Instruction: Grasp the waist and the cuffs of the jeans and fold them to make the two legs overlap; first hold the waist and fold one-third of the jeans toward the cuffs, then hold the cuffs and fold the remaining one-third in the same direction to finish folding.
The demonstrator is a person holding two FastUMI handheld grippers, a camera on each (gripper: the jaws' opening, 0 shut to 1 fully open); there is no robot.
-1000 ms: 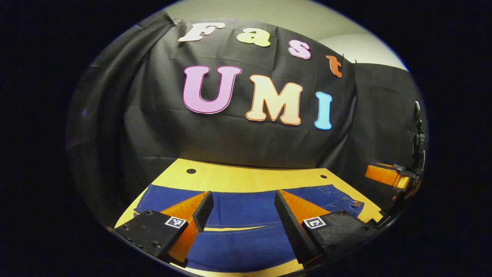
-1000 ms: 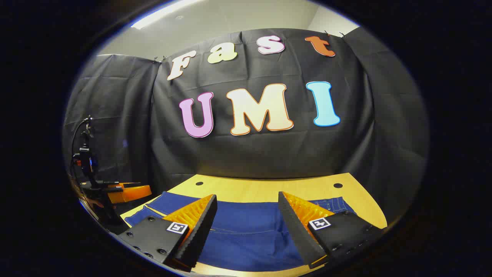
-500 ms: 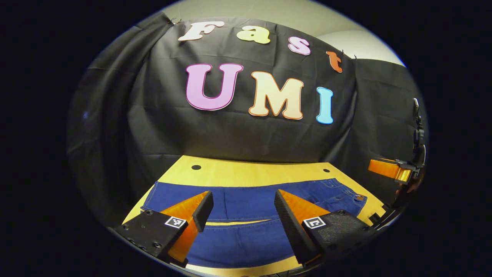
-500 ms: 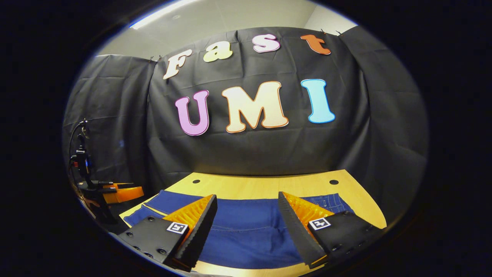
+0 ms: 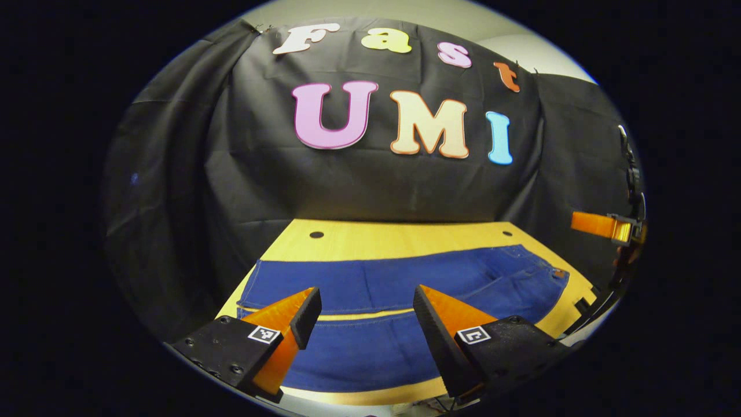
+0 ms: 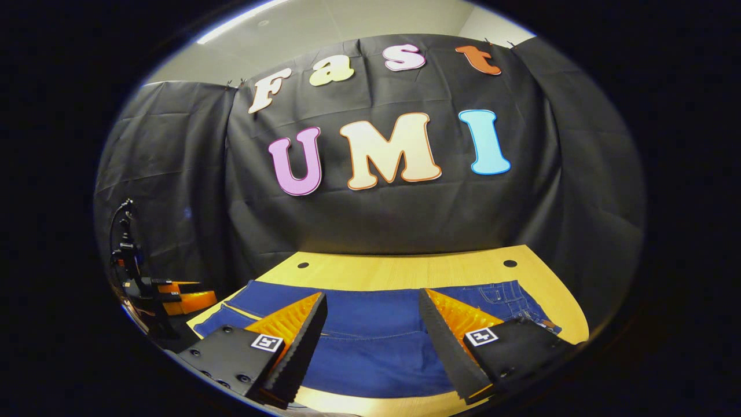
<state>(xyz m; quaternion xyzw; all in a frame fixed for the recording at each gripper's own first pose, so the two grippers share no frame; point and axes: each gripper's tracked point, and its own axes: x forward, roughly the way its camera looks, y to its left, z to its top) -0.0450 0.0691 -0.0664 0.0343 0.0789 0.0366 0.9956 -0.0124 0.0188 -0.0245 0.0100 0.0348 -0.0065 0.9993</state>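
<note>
Dark blue jeans lie flat across the yellow table, both legs spread side by side, waist with its button at the right end. In the right gripper view the jeans stretch left to right, waist at the right. My left gripper hovers open above the legs, nothing between its fingers. My right gripper is open too, above the jeans nearer the waist. The right gripper also appears far right in the left gripper view, and the left gripper far left in the right gripper view.
The table has two small dark holes near its back edge. Black cloth walls close in behind and at both sides. A bare strip of table runs behind the jeans.
Both grippers have risen or tilted down: more of the table and jeans shows now, and the waist end has come further into sight. Both stay open.
</note>
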